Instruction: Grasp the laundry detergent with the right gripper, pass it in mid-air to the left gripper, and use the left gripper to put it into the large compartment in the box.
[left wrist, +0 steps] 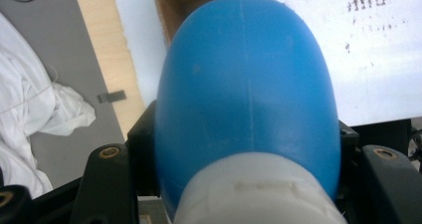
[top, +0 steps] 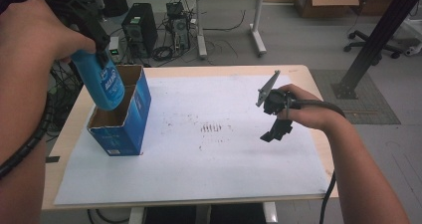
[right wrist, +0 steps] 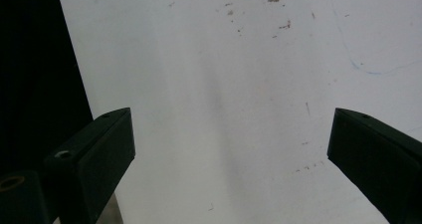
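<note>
A blue plastic bottle (top: 103,83) with a white cap hangs bottom down above the open blue cardboard box (top: 122,123) at the table's left side. My left gripper (top: 99,45) is shut on its neck from above. In the left gripper view the bottle (left wrist: 246,94) bulges between the two black jaws, with the box's brown inside (left wrist: 191,5) beyond it. My right gripper (top: 276,131) hovers low over the white sheet at the right, jaws wide apart with nothing between them. The right gripper view looks at bare white sheet (right wrist: 224,109) past the right gripper (right wrist: 231,144).
A white sheet (top: 199,154) with brown smudges near its middle covers most of the wooden table (top: 74,114). Beyond the table stand computer towers (top: 140,27), cables, another desk and an office chair. A black slanted beam (top: 378,35) rises at the right.
</note>
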{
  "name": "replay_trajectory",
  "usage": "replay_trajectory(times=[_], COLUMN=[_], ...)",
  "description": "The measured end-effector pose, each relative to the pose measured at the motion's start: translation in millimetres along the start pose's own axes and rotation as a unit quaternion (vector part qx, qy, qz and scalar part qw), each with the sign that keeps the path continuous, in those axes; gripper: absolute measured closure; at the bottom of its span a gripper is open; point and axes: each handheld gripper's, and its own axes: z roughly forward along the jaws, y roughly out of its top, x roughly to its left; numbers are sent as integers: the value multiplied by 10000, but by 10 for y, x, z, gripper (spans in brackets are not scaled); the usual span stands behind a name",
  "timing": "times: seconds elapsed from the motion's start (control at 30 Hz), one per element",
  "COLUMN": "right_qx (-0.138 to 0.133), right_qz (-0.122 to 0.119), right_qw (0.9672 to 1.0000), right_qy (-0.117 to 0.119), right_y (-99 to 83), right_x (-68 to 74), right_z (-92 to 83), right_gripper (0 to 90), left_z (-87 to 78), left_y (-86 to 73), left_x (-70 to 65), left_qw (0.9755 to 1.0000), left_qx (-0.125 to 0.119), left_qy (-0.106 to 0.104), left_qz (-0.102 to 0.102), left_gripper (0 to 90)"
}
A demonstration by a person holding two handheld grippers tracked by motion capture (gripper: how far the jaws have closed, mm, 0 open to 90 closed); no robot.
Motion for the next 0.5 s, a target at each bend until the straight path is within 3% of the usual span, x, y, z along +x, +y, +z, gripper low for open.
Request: replay_trajectory(times=[0.23, 0.5], right_qx=[24, 179], right_qz=[20, 12], right_qw=[10000, 9998], right_qy=[39, 53], right_y=[-14, -21], right_x=[1, -5], right_z=[0, -27], right_gripper=[48, 48], left_z=[21, 131], left_y=[36, 79], left_x=[91, 131], left_qw=[9997, 9996], left_qx=[-22, 14], left_qy=[-110, -56], left_qz=[-207, -261], left_gripper=[388, 387])
